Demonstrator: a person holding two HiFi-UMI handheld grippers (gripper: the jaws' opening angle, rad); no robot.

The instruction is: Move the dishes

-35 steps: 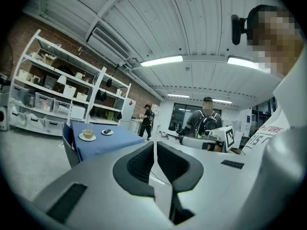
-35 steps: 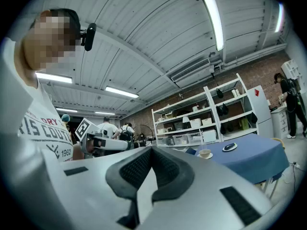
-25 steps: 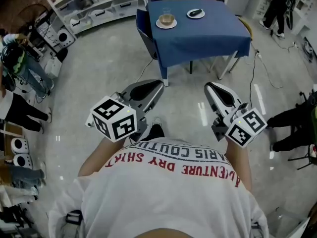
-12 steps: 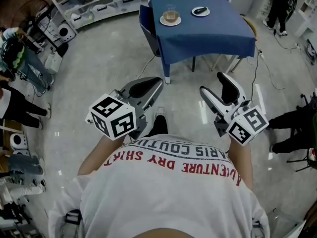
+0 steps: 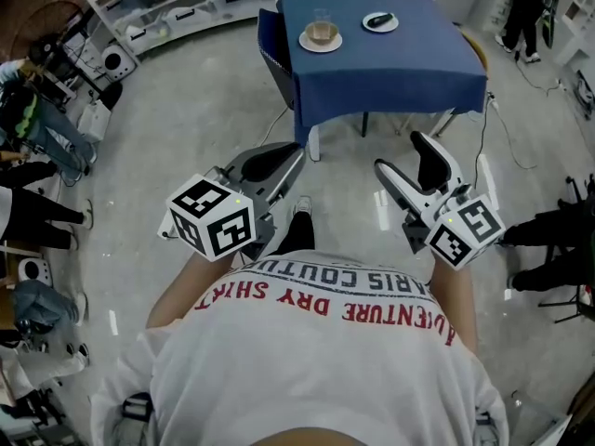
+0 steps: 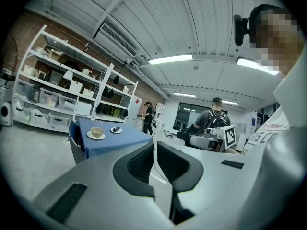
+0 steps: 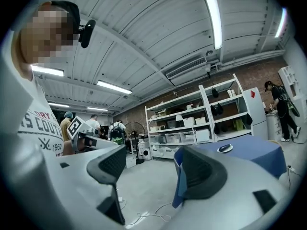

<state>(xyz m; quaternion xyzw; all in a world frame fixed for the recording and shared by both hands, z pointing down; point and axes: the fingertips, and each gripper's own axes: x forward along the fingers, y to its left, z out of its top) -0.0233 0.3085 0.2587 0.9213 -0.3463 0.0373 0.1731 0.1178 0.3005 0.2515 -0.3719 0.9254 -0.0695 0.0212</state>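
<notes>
Fig.: L gripper (image 5: 282, 159), my jaws pressed together, nothing between. R gripper (image 5: 402, 156), my jaws spread wide, empty. Both held over the floor (image 5: 177, 128), well short of the table (image 5: 390, 68) far ahead. On its blue cloth: saucer w/ cup (image 5: 321, 37) at far left, small plate (image 5: 379, 21) w/ dark item near it, to the right.
</notes>
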